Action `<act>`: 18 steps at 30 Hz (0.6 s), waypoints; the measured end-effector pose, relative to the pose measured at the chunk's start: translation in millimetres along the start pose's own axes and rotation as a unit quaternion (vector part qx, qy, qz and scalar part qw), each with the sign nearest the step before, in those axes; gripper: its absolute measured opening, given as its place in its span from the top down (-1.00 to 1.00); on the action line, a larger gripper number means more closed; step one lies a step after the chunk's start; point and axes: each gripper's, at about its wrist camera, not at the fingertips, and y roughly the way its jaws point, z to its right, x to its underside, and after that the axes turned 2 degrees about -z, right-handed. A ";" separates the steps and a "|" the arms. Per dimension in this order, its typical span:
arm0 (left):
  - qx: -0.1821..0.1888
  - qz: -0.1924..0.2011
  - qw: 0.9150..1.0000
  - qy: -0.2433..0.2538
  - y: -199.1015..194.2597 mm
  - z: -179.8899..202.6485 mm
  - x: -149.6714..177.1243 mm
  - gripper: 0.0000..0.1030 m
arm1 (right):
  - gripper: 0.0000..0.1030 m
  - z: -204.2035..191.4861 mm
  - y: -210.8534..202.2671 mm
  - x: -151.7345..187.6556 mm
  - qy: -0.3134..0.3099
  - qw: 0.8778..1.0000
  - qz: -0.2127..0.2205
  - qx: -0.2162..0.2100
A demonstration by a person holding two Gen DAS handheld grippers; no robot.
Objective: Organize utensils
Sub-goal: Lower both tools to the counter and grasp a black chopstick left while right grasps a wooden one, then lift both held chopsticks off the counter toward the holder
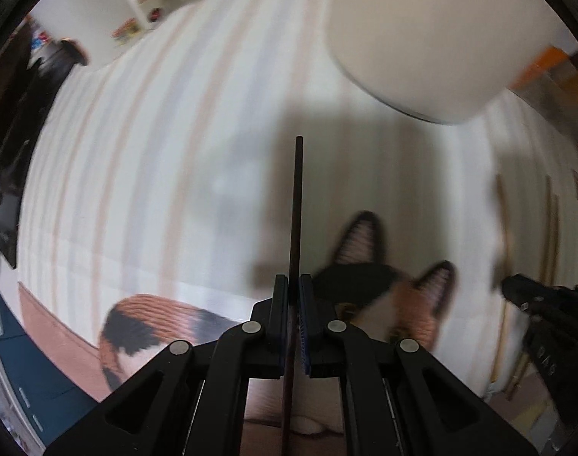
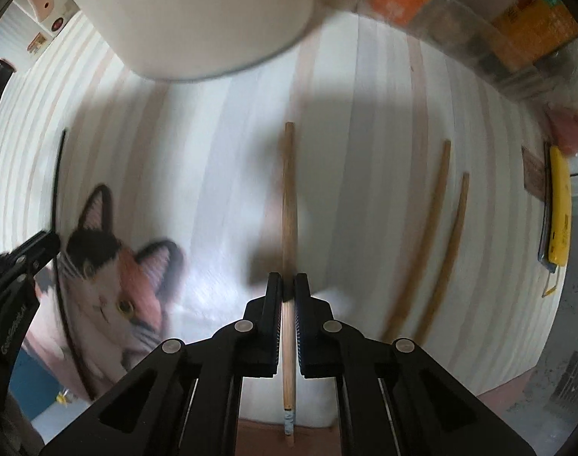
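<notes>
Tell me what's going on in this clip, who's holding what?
A person is working with two handheld grippers over a striped cloth with a cat picture on it. The left gripper is shut on a black chopstick, and the right gripper is shut on a wooden chopstick. Both sticks point toward a white container ahead. Two more wooden chopsticks lie loose on the cloth to the right. The frames are motion-blurred.
</notes>
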 end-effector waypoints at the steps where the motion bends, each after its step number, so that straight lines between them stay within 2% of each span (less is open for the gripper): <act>1: 0.003 -0.002 1.000 0.004 1.3 2.7 0.2 0.94 | 0.87 -0.3 0.2 2.5 -0.003 1.000 -0.006 -0.004; 6: 0.003 -0.009 1.000 0.020 8.0 11.2 -0.2 0.93 | 0.86 9.8 -3.1 10.4 0.011 1.000 -0.010 -0.022; 13: 0.005 -0.010 1.000 0.016 12.1 17.9 1.5 0.93 | 0.85 25.1 -6.4 15.8 0.049 0.998 -0.016 -0.036; 16: 0.005 -0.010 1.000 0.015 12.7 22.7 -2.6 0.93 | 0.86 45.3 -2.2 3.1 0.073 0.996 -0.017 -0.044; 18: 0.009 -0.013 1.000 0.012 12.1 25.8 -3.2 0.93 | 0.86 55.8 -0.4 1.9 0.111 0.990 -0.024 -0.085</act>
